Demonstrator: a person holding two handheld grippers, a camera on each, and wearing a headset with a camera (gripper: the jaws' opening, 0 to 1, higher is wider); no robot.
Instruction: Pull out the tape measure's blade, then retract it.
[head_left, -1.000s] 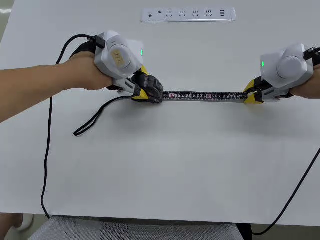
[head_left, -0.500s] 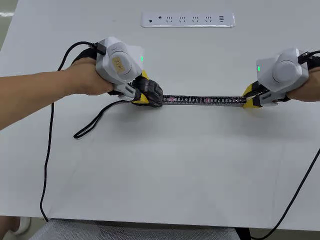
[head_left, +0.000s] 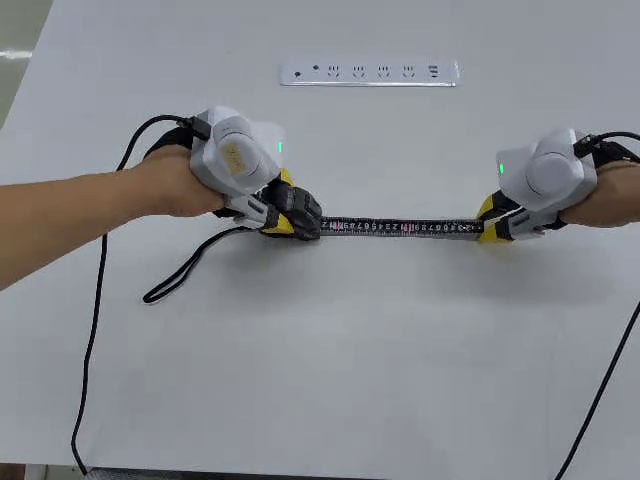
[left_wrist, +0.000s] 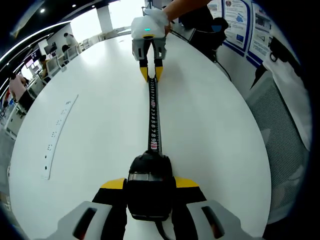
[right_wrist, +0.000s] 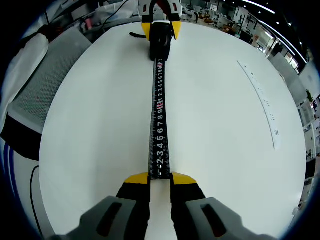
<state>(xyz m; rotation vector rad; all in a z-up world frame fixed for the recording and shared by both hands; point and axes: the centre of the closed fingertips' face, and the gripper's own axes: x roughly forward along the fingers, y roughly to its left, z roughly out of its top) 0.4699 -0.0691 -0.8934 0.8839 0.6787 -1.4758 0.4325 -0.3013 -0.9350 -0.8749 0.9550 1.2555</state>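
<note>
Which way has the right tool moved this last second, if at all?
No. The white, yellow-tipped right tool keeps its place below the right end of the white power strip; the camera shifted.

Tape measure (head_left: 300, 213) in left tool (head_left: 287, 204), blade (head_left: 400, 227) straight across white table (head_left: 350, 340) to right tool (head_left: 487, 224)

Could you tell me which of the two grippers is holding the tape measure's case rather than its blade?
The left gripper: its yellow-tipped jaws clamp the black tape measure case, while the right gripper pinches the tip of the black numbered blade.
</note>
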